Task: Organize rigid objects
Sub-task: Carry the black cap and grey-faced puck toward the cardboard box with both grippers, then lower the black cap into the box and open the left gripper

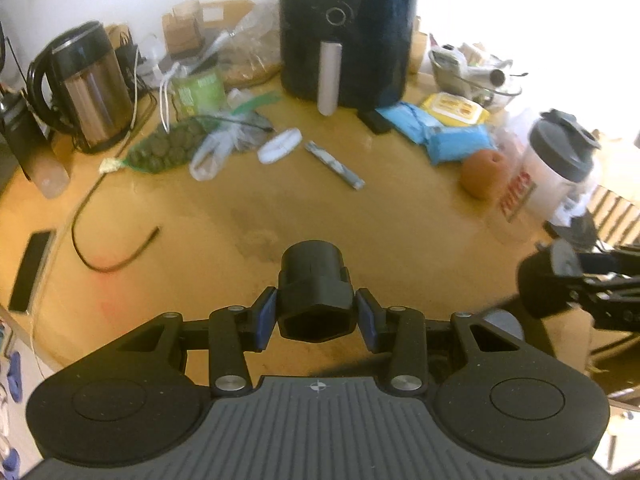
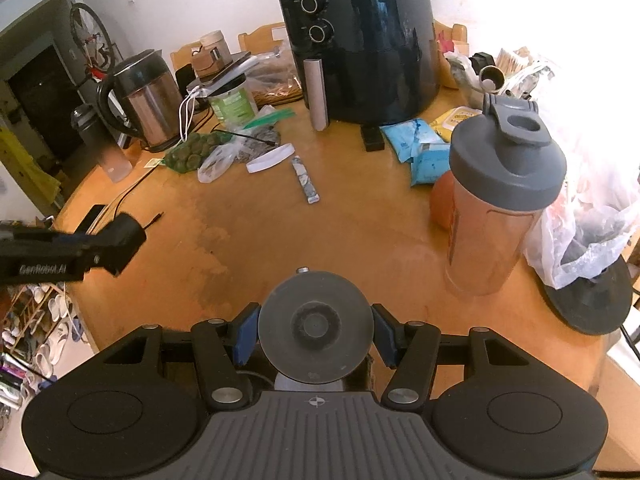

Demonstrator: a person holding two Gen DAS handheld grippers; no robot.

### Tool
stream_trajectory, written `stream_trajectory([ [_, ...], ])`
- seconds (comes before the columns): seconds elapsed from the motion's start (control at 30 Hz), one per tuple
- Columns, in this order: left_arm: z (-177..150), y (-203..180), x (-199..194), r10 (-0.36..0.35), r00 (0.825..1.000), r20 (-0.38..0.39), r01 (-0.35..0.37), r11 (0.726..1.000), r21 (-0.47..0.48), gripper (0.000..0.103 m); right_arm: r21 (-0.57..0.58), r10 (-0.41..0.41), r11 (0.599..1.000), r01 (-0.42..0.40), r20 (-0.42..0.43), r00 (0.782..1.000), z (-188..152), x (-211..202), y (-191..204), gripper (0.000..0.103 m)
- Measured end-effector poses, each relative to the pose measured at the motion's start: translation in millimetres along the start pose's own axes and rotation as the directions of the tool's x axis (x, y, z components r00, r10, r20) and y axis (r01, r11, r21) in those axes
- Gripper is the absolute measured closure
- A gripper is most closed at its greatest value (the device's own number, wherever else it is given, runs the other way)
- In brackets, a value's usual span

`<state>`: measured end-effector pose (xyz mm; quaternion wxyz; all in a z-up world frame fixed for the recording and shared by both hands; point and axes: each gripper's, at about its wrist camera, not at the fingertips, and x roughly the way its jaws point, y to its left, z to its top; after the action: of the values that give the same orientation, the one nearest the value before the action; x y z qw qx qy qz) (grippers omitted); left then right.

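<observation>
Round wooden table (image 2: 320,232), cluttered along its far side, with the black air fryer (image 2: 360,40) standing at the back as the fixed mark. Left gripper (image 1: 316,316): closed on a black plastic cylindrical fitting (image 1: 314,276), blue pads pressed to both sides of its hexagonal base, held above the bare near part of the table in front of the fryer. Right gripper (image 2: 316,328): closed on a round grey disc-shaped piece (image 2: 316,328) with a knob at its centre, pads against its rim, also on the near side from the fryer. Right of the fryer and nearer: clear shaker bottle (image 2: 500,200) with grey flip lid, upright; orange round fruit (image 2: 440,204) touching it on the fryer side; blue wipe packs (image 2: 424,148) and a yellow pack (image 2: 456,118) just in front of the fryer's right corner. Directly before the fryer: small black block (image 2: 372,138), white lid (image 2: 270,158), narrow sachet (image 2: 306,180). Left of the fryer: green tub (image 2: 234,104), net bag of dark round items (image 2: 192,152), steel kettle (image 2: 144,108). Far right of the fryer, at the table edge: white plastic bag (image 2: 592,216) on a dark disc (image 2: 588,304).
</observation>
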<state>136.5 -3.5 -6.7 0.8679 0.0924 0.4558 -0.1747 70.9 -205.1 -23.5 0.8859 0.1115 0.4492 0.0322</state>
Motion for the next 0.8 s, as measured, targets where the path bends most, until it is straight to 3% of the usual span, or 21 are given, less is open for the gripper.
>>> stream_trajectory([
  [0.4,-26,-26,-12,-0.112,0.992,-0.05,0.11,0.993,-0.039,0.061,-0.01,0.027,1.0,-0.027,0.0,1.0,-13,-14,-4,0.042],
  [0.53,-31,-35,-18,-0.099,0.994,-0.041,0.099,0.995,-0.011,0.06,-0.015,0.036,0.999,-0.036,0.0,0.999,-18,-19,-5,0.042],
  [0.63,-38,-39,-20,-0.091,0.994,-0.053,0.091,0.996,-0.014,0.052,-0.013,0.042,0.999,-0.042,-0.009,0.999,-23,-21,-6,0.042],
  [0.8,-48,-42,-20,-0.078,0.993,-0.084,0.076,0.997,-0.024,0.051,-0.018,0.055,0.998,-0.056,-0.036,0.998,-34,-23,-5,0.042],
])
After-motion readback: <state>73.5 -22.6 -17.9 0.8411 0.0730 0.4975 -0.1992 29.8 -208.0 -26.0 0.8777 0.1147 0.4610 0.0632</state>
